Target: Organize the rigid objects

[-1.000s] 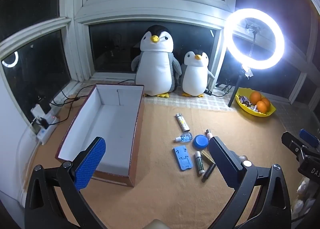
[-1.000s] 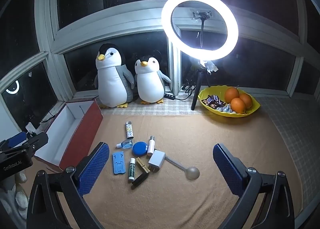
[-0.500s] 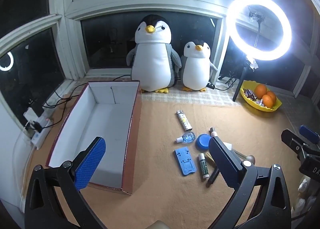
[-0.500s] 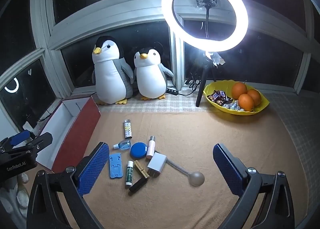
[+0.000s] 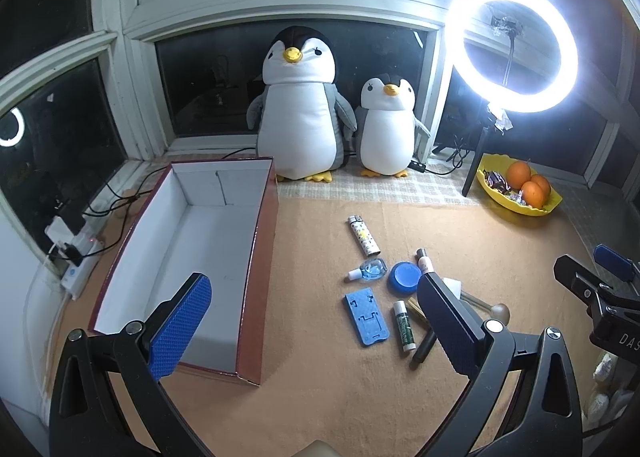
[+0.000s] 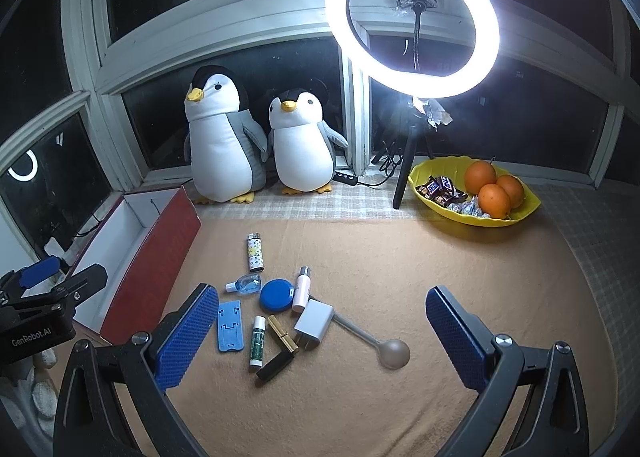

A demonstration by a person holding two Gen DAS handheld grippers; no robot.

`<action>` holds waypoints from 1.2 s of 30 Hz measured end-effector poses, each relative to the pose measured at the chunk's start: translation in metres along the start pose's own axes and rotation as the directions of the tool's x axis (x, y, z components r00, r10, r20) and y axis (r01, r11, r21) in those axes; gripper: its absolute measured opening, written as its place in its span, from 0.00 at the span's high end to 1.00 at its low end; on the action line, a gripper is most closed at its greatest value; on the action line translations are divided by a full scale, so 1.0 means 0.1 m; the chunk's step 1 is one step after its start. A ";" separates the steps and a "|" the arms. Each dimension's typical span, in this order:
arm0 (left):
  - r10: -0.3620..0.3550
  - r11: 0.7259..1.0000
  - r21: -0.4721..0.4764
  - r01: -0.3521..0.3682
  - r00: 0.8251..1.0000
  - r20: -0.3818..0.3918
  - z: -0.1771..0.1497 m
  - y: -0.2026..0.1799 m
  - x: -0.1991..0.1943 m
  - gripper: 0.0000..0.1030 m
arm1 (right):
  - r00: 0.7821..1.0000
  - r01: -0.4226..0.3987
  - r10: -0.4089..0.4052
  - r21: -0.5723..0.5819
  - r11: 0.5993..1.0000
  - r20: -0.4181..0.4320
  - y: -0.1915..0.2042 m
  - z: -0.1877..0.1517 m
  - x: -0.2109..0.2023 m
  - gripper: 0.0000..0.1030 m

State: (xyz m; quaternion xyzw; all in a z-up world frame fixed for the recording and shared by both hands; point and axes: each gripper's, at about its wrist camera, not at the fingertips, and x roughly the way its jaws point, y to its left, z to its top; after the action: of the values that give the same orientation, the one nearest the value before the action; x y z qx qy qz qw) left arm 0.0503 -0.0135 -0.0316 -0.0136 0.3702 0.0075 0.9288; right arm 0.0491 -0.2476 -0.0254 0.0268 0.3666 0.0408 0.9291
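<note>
Several small items lie in a cluster on the tan mat: a patterned lighter (image 6: pixel 255 253), a small clear bottle (image 6: pixel 245 283), a blue round lid (image 6: pixel 277 294), a pink-white tube (image 6: pixel 301 288), a blue phone stand (image 6: pixel 229 325), a lip balm (image 6: pixel 257 342), a white charger (image 6: pixel 314 324) and a spoon (image 6: pixel 394 353). An open red box (image 5: pixel 188 257) with a white inside stands to their left. My left gripper (image 5: pixel 316 333) is open and empty, held above the mat between box and cluster. My right gripper (image 6: pixel 322 337) is open and empty over the cluster.
Two plush penguins (image 5: pixel 298 109) sit at the window. A lit ring light (image 6: pixel 412 17) stands on a tripod at the back right, beside a yellow bowl (image 6: pixel 472 193) of oranges and sweets. A power strip with cables (image 5: pixel 76 253) lies left of the box.
Both grippers have moved forward toward the mat and the items, which now look closer. Both stay open and empty. No item has moved.
</note>
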 end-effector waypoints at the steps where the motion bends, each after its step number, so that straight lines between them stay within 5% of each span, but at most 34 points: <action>1: 0.000 1.000 0.000 0.000 1.000 0.001 0.00 0.00 0.00 0.01 | 1.000 0.000 0.000 0.001 1.000 0.001 0.00 0.00 0.00 0.01; 36: -0.002 1.000 0.005 0.002 1.000 0.002 -0.02 -0.03 0.01 0.01 | 1.000 -0.006 0.006 -0.005 1.000 -0.007 0.02 -0.03 0.02 0.01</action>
State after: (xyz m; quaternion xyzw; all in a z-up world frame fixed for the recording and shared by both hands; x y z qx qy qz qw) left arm 0.0497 -0.0166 -0.0341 -0.0117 0.3691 0.0058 0.9293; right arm 0.0479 -0.2458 -0.0288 0.0254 0.3698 0.0447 0.9277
